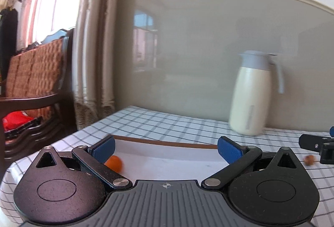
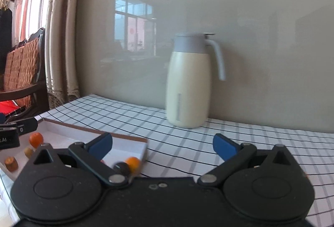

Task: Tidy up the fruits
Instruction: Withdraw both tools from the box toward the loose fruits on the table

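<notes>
My left gripper (image 1: 166, 149) is open over a shallow white tray (image 1: 167, 142) with a brown rim. A small orange fruit (image 1: 113, 162) lies in the tray beside the left finger. A small brown fruit (image 1: 309, 159) rests on the tablecloth right of the tray, near the right gripper's black finger (image 1: 313, 142). In the right wrist view my right gripper (image 2: 162, 146) is open above the cloth, just right of the tray (image 2: 94, 129). The tray holds an orange fruit (image 2: 36, 139), two tan pieces (image 2: 10, 163), another orange fruit (image 2: 133, 162) and a dark fruit (image 2: 123, 167).
A cream jug with a grey lid and handle (image 2: 189, 80) stands on the checked tablecloth (image 2: 229, 133) against the grey wall. A wooden chair with a woven cushion (image 1: 35, 72) and a curtain (image 1: 94, 39) are off the table's left side.
</notes>
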A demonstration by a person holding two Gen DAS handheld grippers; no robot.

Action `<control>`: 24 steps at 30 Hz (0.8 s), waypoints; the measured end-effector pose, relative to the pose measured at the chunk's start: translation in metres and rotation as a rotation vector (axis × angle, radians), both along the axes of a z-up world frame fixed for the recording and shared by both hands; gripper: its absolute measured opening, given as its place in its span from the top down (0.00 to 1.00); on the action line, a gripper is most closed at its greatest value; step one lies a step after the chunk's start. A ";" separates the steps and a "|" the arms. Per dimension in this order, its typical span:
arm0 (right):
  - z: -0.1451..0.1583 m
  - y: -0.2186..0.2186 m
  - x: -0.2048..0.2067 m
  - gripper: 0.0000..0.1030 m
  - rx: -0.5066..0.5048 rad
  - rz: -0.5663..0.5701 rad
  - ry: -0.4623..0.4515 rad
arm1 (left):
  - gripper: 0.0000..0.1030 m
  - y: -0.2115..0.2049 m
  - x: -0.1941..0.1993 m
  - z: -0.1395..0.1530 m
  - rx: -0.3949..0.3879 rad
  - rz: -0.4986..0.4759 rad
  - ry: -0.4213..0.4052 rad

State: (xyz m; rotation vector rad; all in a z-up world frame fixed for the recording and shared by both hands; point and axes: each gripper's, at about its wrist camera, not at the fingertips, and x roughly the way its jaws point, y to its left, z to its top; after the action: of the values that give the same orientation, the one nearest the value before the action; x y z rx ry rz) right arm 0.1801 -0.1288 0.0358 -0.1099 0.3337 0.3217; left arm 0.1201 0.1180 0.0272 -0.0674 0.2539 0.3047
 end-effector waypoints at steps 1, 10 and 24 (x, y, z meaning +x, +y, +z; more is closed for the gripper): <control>0.000 -0.007 -0.004 0.06 -0.007 -0.010 -0.005 | 0.00 -0.007 -0.002 0.000 0.005 -0.013 -0.006; -0.004 -0.078 -0.028 0.06 -0.012 -0.128 -0.005 | 0.00 -0.073 0.004 -0.002 0.051 -0.142 -0.013; -0.018 -0.150 -0.036 0.07 -0.023 -0.261 0.021 | 0.00 -0.167 0.026 -0.013 0.085 -0.329 0.028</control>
State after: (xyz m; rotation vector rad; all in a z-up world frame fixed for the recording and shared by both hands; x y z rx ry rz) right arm 0.1437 -0.2789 0.0177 -0.0845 0.3686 0.0606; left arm 0.1456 -0.0495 0.0140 0.0630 0.2752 -0.0113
